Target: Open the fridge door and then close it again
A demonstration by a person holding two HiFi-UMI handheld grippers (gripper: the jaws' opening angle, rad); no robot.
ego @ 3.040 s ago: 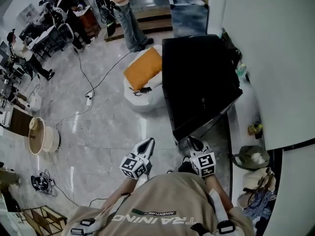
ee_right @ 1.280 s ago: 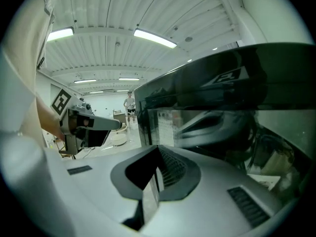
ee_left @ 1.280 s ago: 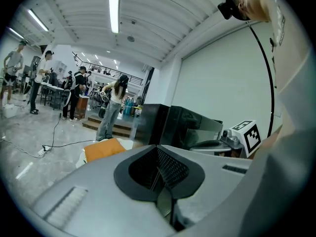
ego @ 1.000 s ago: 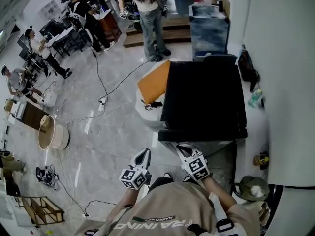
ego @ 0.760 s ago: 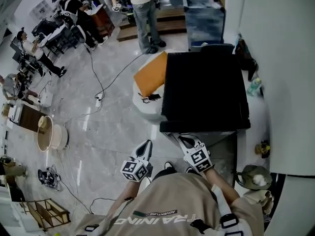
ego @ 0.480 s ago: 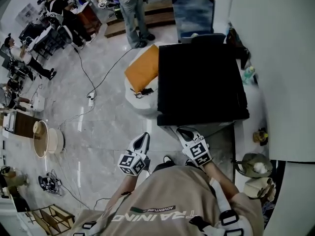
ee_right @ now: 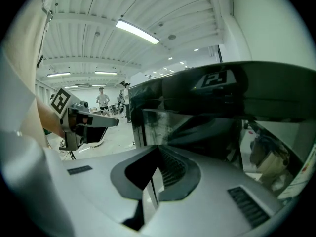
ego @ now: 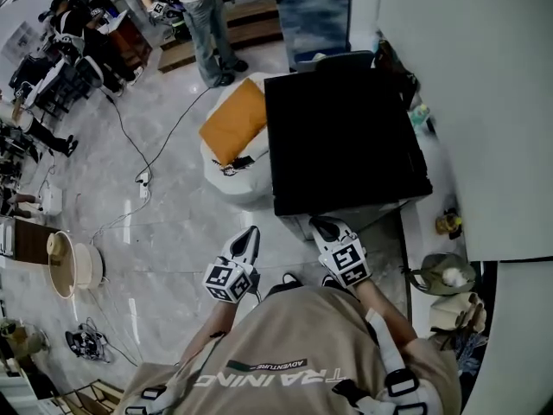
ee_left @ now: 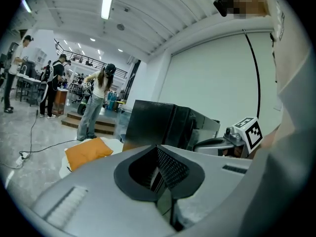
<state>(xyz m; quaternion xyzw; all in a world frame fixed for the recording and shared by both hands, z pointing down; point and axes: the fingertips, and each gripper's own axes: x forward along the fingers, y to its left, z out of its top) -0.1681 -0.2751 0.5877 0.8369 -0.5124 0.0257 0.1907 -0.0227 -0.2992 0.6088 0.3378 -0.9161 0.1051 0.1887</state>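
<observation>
The black fridge (ego: 341, 137) stands in front of me, seen from above, and its front edge lies straight across. In the right gripper view its glossy door (ee_right: 197, 127) fills the frame close ahead. My right gripper (ego: 323, 226) is shut and empty, with its tip just below the front edge. My left gripper (ego: 249, 234) hangs over the floor to the left of the fridge, shut on nothing. Each gripper shows in the other's view: the right gripper (ee_left: 224, 143) and the left gripper (ee_right: 86, 122). The door's handle is not visible.
A white beanbag with an orange cushion (ego: 232, 124) lies left of the fridge. Cables (ego: 138, 180) cross the floor. A white wall (ego: 467, 102) runs along the right, with a bottle (ego: 419, 115) and a bag (ego: 445, 275) at its foot. A person (ego: 203, 15) stands beyond.
The fridge's front edge looked skewed three seconds ago and has lain straight for the last second. Both grippers keep their places, and the right one stays at the front edge.
</observation>
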